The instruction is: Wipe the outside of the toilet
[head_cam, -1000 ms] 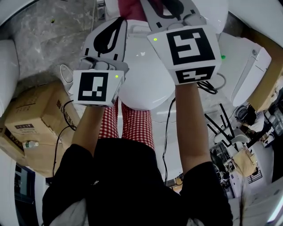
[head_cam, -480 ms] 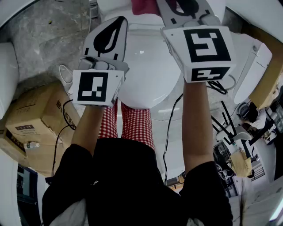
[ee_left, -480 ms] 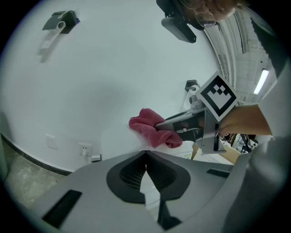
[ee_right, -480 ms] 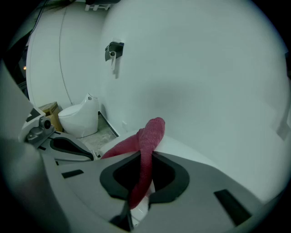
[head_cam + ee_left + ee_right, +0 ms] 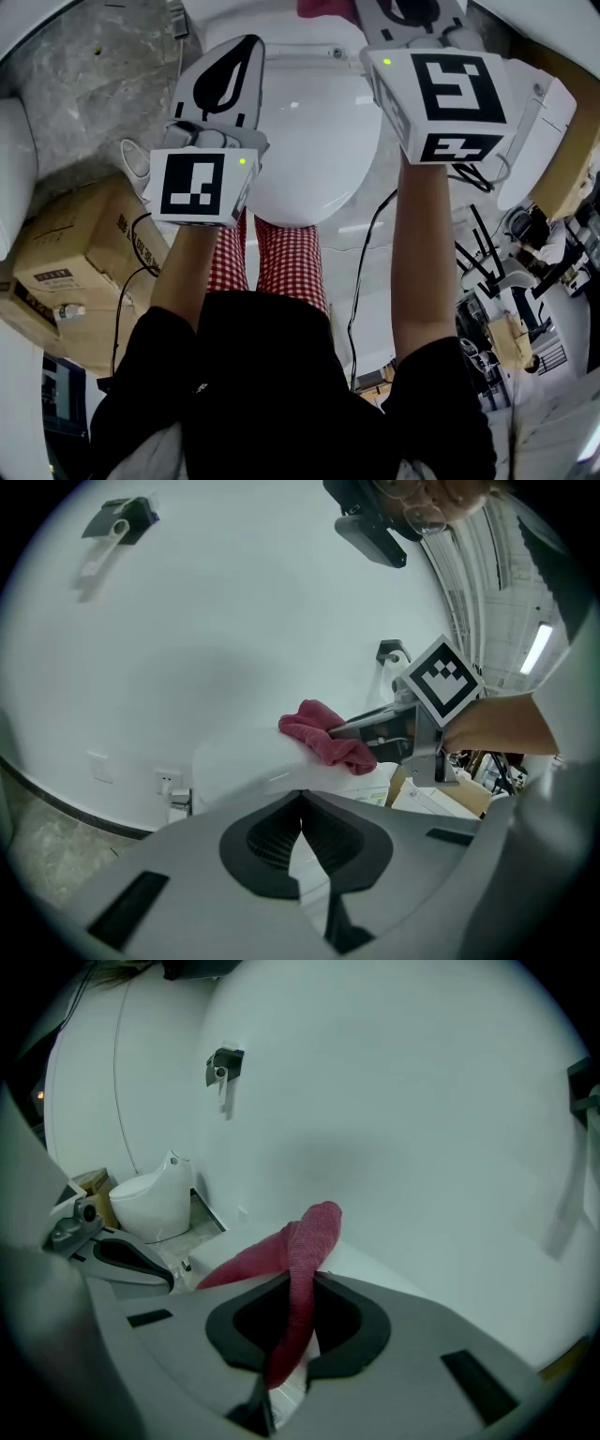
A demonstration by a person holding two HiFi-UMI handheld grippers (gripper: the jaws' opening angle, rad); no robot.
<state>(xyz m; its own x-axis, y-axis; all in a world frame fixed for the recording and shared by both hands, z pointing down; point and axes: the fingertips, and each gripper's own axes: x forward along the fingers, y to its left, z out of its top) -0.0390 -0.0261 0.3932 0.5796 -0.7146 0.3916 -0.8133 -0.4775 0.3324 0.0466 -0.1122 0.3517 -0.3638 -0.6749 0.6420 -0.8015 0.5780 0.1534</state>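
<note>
Cut off: in the head view the tips of my right tongs [image 5: 405, 9] and most of the red cloth [image 5: 322, 7] run off the top edge, so only a corner of the cloth shows there.
Hidden: my arms and the two marker cubes [image 5: 199, 186] cover part of the toilet [image 5: 309, 141]. Its base is behind my checked trousers [image 5: 281, 262].
Hard to tell: whether the cloth is wet or dry.
Toilet: glossy white, lid down, rounded front towards me, with a flat white top at the back against the wall [image 5: 234, 621].
Cloth: one, dark pink and towelling, bunched up. It lies on the back top of the toilet, behind the lid.
Right tongs: closed tight on the cloth; a fold runs down between the jaws and the rest spills out ahead onto the white top.
Left tongs [image 5: 246, 52]: jaws together at the tips with nothing in them, held over the left side of the lid.
Count: two tongs, two marker cubes, one cloth.
Other toilets: a second toilet [image 5: 150, 1204] stands by the wall, well apart.
Nearby: a cardboard box [image 5: 75, 253] is on the floor to my left, and a black cable [image 5: 361, 272] trails down beside the bowl.
</note>
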